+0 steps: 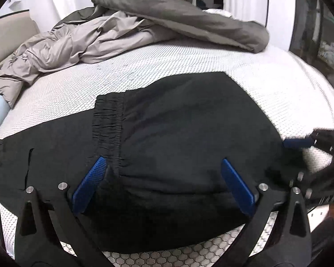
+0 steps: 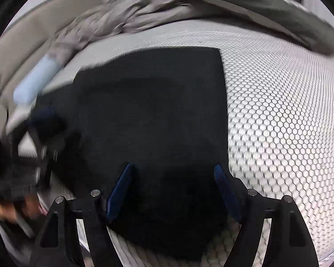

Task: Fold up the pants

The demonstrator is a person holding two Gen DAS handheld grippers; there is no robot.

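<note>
- The black pants lie folded flat on the white honeycomb-patterned mattress, elastic waistband facing up.
- My left gripper hangs over them — blue pads spread wide, nothing pinched.
- My right gripper is spread too, above the cloth's right edge — empty.
- A grey duvet is bunched up beyond.

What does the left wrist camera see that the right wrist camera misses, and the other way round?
Only the left wrist view shows the pants' gathered waistband and the room behind the bed. Only the right wrist view shows, clearly, the bare mattress to the right of the pants. Both show the black pants lying on the mattress, the grey bedding behind, and an open gripper over the cloth.
</note>
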